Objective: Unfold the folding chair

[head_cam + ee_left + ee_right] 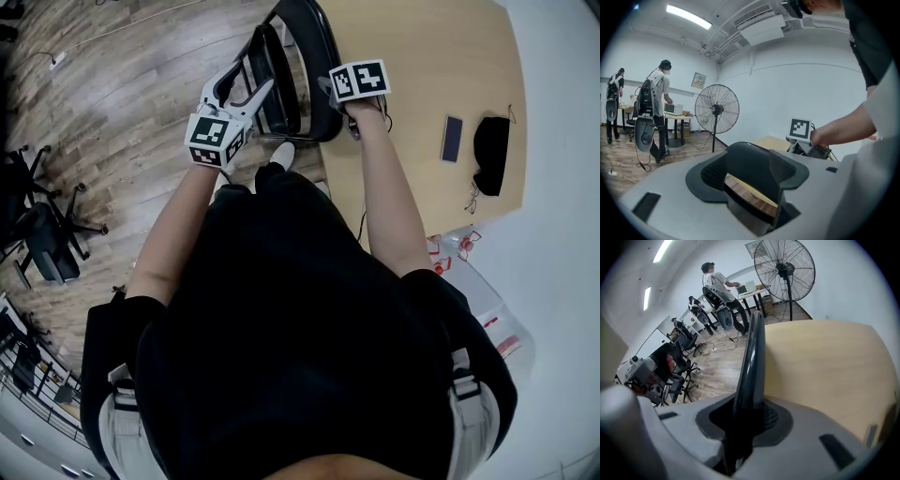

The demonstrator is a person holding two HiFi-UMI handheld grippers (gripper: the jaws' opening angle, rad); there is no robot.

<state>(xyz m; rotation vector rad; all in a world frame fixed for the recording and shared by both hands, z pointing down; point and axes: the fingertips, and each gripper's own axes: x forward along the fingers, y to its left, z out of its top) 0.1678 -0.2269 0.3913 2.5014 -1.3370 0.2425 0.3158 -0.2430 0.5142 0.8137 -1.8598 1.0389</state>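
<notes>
**Head view, looking steeply down.** The black folding chair (pixel 323 66) is standing upright at 12 o'clock with its panels lying close together. It is sitting between the wood floor (pixel 141 84) at 10 o'clock and the light wooden table (pixel 412 56) at 1 o'clock, just beside the table's edge.

**Right side.** The right gripper (pixel 345 111) is reaching down onto the near end of the chair, on the table side, and is clamping the thin black top edge. In the right gripper view that edge is rising from between the narrowed jaws toward 12 o'clock. The table is lying at its 3 o'clock and the floor at its 9 o'clock.

**Left side.** The left gripper (pixel 255 94) is meeting the chair from 8 o'clock, on the floor side. Its jaws are standing wide apart, and a broad dark chair panel is sitting in the gap. Whether the pads are pressing on the panel cannot be made out.

**Surroundings.** A smartphone (pixel 452 138) is lying on the table at 2 o'clock, well apart from the chair. A pedestal fan (pixel 717 108) is standing beyond the chair at 10 o'clock in the left gripper view.
</notes>
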